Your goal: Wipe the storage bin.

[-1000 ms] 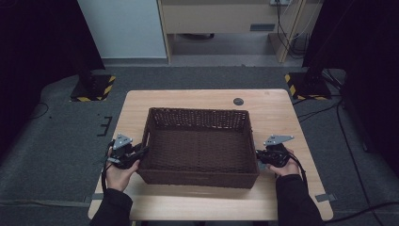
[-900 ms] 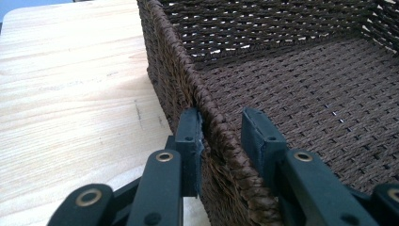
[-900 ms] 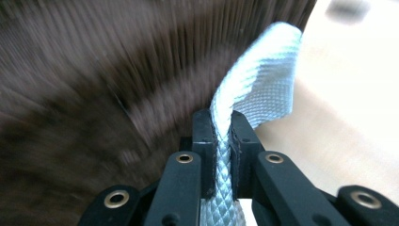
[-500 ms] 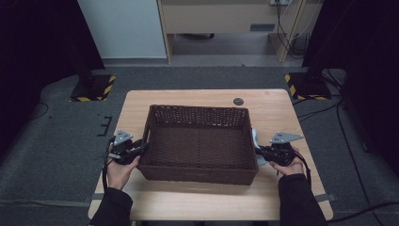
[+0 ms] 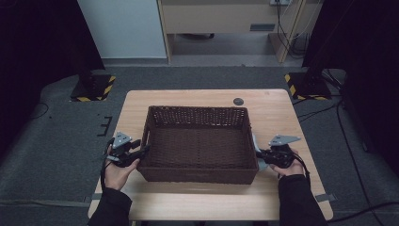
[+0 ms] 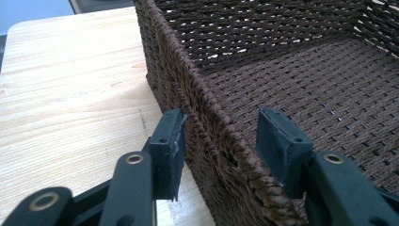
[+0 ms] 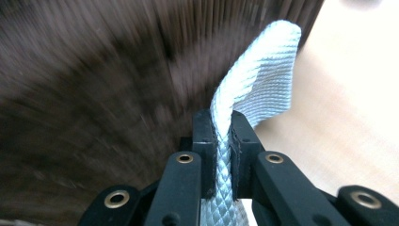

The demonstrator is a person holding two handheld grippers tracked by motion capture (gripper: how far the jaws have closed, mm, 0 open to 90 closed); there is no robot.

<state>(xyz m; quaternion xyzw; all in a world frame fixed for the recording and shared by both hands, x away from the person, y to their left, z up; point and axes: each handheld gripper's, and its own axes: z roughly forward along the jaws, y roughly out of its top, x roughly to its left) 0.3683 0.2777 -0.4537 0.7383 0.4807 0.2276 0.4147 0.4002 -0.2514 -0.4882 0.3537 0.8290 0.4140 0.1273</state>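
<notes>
My left gripper straddles the near part of the left wall of the brown woven basket. Its jaws have just been opening: the outer pad sits right against the weave or a hair off it, the inner pad stands clear of the rim on the inside, so the wall is between them but no longer pinched. In the high view that left gripper lies at the basket's left side, close to the near corner, with my left hand behind it on the table.

My right gripper is clenched on a pale woven strap; the band runs up between the two pads and curls over above them. In the high view the right gripper sits at the right wall of the basket, with the strap showing as a light strip just beside that wall. The right gripper view is smeared with blur on the basket side, so I cannot tell for sure where the strap joins the basket, though it looks fixed to that wall.

The basket stands on the middle of the light wooden table, upright, nothing inside it. A small dark round disc lies on the tabletop beyond the far rim, apart from the basket.
</notes>
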